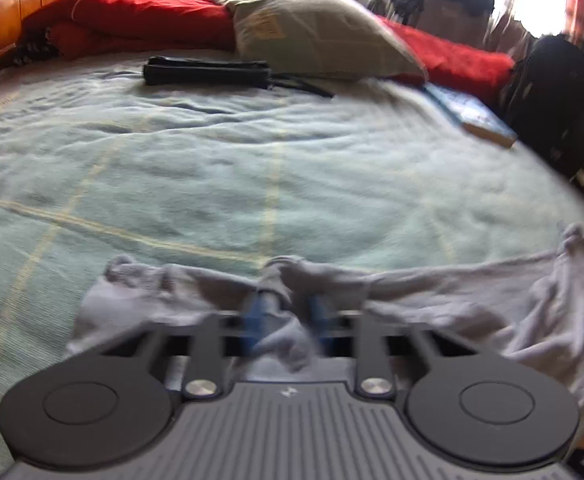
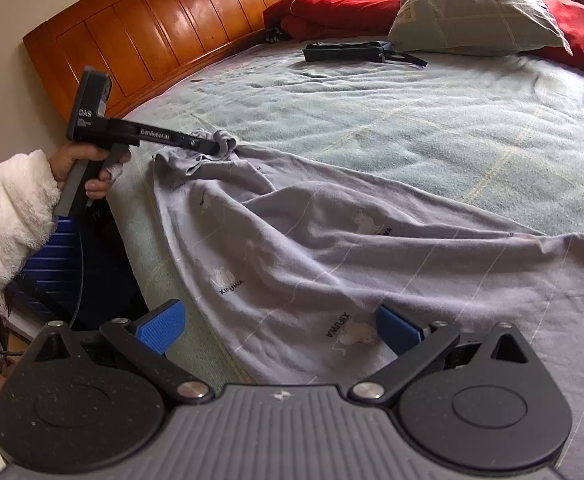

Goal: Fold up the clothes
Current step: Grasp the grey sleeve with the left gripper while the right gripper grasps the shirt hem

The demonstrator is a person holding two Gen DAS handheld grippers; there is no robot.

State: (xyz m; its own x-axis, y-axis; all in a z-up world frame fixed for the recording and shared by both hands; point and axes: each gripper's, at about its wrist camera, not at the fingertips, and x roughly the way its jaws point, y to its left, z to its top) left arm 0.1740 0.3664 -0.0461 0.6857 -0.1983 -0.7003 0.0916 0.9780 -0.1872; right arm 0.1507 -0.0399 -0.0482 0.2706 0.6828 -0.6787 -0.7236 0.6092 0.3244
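A grey printed garment (image 2: 311, 248) lay across the pale green bedspread's (image 2: 411, 120) near edge; left gripper (image 2: 216, 146) pinched its corner at ten o'clock, right gripper (image 2: 280, 328) gaped empty above it.

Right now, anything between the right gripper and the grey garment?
Nothing visible. The right gripper hangs open directly over the grey garment, with only bare cloth between its blue pads. The left gripper is shut on a far corner, well clear. The black pouch and pillow lie far up the bed.
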